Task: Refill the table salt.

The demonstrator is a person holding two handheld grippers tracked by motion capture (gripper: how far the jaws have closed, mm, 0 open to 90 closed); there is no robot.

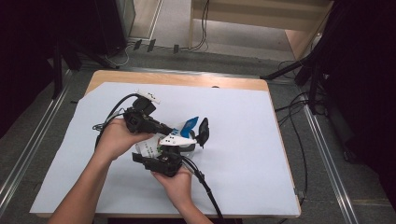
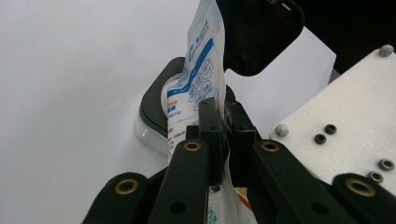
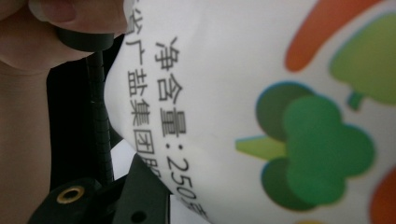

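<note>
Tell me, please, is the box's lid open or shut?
Open: the lid stands raised behind the box, and the packet pokes into it.

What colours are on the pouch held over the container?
White pouch with a blue band and blue hexagon pattern; clearest in the left gripper view.

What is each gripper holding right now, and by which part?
The left gripper is shut on the white-and-blue pouch, pinching its flat side partway up, above the open black-lidded container. The right gripper is against the pouch's lower printed part; its grip cannot be told.
</note>
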